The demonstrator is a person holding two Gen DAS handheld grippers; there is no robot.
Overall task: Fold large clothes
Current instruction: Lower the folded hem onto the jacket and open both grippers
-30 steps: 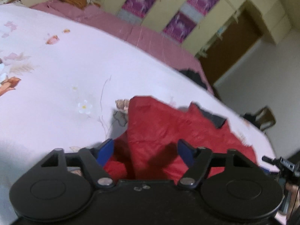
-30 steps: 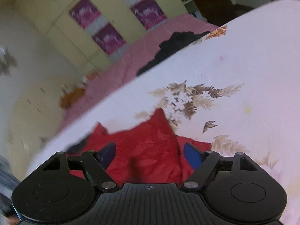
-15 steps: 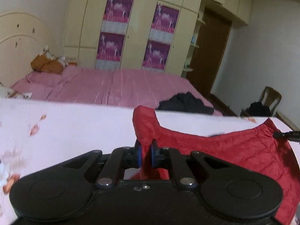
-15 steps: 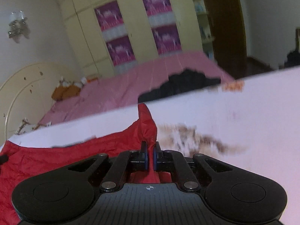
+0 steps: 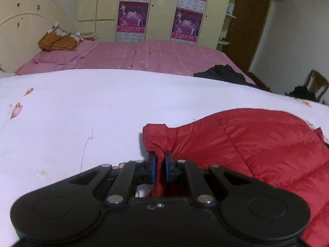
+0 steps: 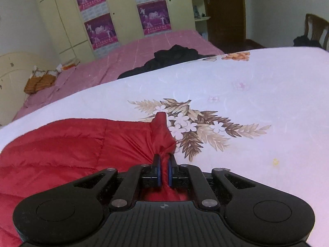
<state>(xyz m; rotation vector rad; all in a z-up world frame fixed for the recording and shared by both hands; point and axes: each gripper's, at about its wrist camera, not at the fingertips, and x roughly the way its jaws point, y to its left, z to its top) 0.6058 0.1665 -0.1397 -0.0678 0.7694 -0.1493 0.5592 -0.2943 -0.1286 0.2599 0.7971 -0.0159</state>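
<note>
Ahead of both pairs of jaws I have the wide white bedsheet with a floral print (image 5: 102, 107), stretched flat and filling most of either view. Beyond its far edge lies a second bed under a pink checked cover (image 5: 156, 55), and behind that a cream wardrobe wall with purple posters (image 6: 98, 26).

The red quilted puffer jacket (image 5: 257, 142) lies on the white sheet, spreading right of my left jaws and left of my right jaws. My left gripper (image 5: 160, 160) has its jaws pinched narrow on a bunched corner of red fabric that pokes up just past the blue pads. My right gripper (image 6: 163, 163) is likewise clamped on a twisted peak of the same jacket, which rises in front of the jaws and covers part of the brown leaf-and-flower print (image 6: 197, 127) on the sheet.

Farther off, a crumpled black garment (image 6: 170, 59) sits on the pink bed, near the white sheet's edge. A wooden chair (image 5: 316, 84) with something dark on it stands to the far right. An orange patterned pillow (image 5: 56, 42) rests at the pink bed's head.

The jacket's lower part is cut off by each gripper's black body, so I cannot make out its full outline, nor which parts of it I am holding.
</note>
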